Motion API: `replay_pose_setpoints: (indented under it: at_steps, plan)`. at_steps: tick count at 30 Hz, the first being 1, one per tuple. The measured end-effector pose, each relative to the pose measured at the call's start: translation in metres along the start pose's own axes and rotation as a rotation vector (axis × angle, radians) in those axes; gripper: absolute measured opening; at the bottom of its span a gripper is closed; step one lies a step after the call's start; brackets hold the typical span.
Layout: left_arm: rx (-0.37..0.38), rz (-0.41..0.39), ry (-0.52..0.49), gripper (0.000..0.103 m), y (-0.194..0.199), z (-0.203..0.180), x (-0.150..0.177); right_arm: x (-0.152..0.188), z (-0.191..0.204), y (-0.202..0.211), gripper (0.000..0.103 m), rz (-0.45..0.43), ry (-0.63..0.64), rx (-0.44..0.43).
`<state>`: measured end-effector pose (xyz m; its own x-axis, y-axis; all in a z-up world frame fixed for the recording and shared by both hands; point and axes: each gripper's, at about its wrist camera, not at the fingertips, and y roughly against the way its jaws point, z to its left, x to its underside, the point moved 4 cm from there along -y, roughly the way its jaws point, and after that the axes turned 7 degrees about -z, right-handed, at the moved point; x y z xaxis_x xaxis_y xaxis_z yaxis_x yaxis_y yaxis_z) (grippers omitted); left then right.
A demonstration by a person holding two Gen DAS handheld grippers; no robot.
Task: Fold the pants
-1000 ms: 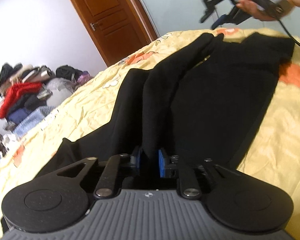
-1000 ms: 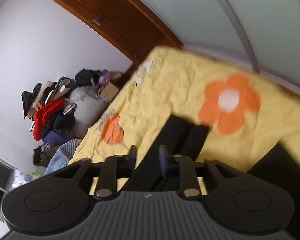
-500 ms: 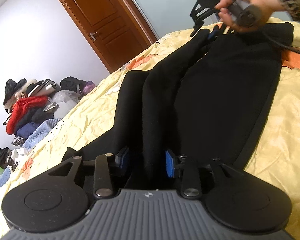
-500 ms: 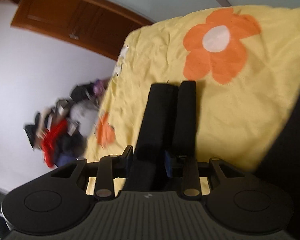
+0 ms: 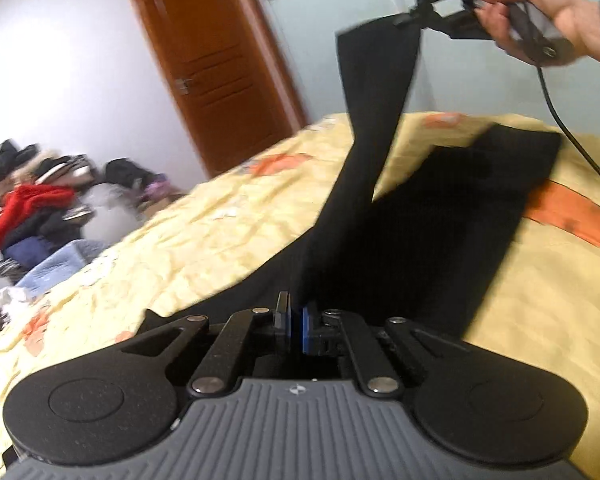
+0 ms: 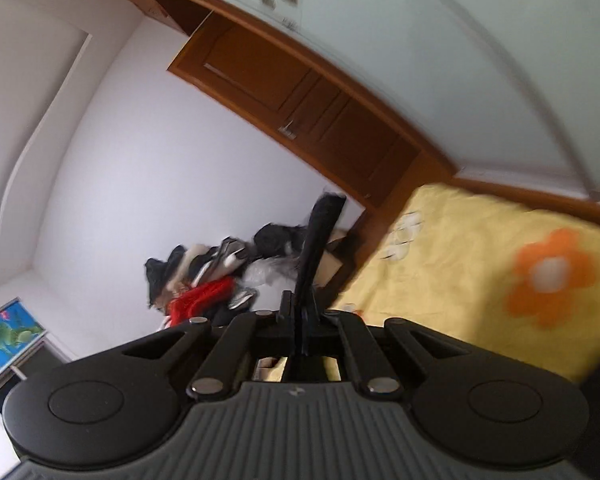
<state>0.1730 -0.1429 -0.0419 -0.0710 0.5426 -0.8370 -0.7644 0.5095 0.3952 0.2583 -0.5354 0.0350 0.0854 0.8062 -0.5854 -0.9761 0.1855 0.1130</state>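
1. Pants [image 5: 452, 216], black, lie partly flat on the yellow bed cover [image 5: 228, 236] in the middle and right of the left wrist view, and one leg rises from there toward the upper right of the frame.
2. Left tongs [image 5: 296, 328], at the lower centre of that view, are clenched on a fold of the black cloth; the blue pads [image 5: 307, 330] press together with the fabric between them. This grip seems to hold the near end of the leg so it does not slide.
3. Right tongs [image 5: 410, 20] are seen in the upper right, held by a hand [image 5: 540, 24], and they pinch the far end of the leg, which hangs below them like a wide strip. In the right wrist view the same tongs [image 6: 300, 320] are clenched on a narrow black edge that stands up in the centre of the frame.
4. I judge that the leg is lifted at both ends so it can be carried over the other leg, which lies flat on the cover.
5. A pile of clothes [image 5: 36, 208] sits at the left by the wall, near a brown door [image 5: 216, 60], well apart from the work.
6. Both views are blurred, so small details of the cloth cannot be told.
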Motion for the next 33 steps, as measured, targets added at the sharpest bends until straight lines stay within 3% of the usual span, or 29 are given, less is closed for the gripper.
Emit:
replay_pose_setpoints:
  at_steps: [2, 6, 10, 14, 17, 19, 22, 25, 28, 33]
  plan:
    - [0.053, 0.027, -0.015, 0.008, 0.001, -0.012, 0.009, 0.006, -0.03, 0.03, 0.003, 0.002, 0.026, 0.118]
    - [0.087, 0.076, -0.043, 0.009, -0.004, -0.031, 0.021, 0.022, -0.095, 0.069, 0.003, 0.016, -0.105, 0.263]
    - [0.077, 0.092, -0.058, 0.009, -0.006, -0.034, 0.023, 0.037, -0.109, 0.082, 0.004, 0.041, -0.1, 0.311]
    - [0.064, 0.118, -0.076, 0.02, -0.007, -0.033, 0.03, 0.033, -0.117, 0.102, 0.01, 0.034, -0.066, 0.452]
    - [0.092, 0.084, -0.07, 0.036, 0.007, -0.035, 0.027, 0.026, -0.116, 0.126, 0.01, -0.012, -0.067, 0.404]
    - [0.102, 0.063, -0.06, 0.048, 0.017, -0.035, 0.025, 0.029, -0.112, 0.131, 0.01, 0.029, -0.049, 0.38]
    - [0.113, 0.021, 0.007, 0.054, 0.03, -0.031, 0.017, 0.039, -0.114, 0.133, 0.01, 0.089, -0.034, 0.408]
    - [0.067, -0.007, 0.04, 0.066, 0.031, -0.025, 0.008, 0.047, -0.127, 0.134, 0.01, 0.109, -0.098, 0.417]
    - [0.022, 0.015, 0.04, 0.067, 0.026, -0.02, 0.007, 0.051, -0.141, 0.131, 0.01, 0.098, -0.191, 0.381]
    - [0.006, 0.047, 0.042, 0.068, 0.023, -0.02, 0.012, 0.048, -0.148, 0.121, 0.01, 0.08, -0.206, 0.338]
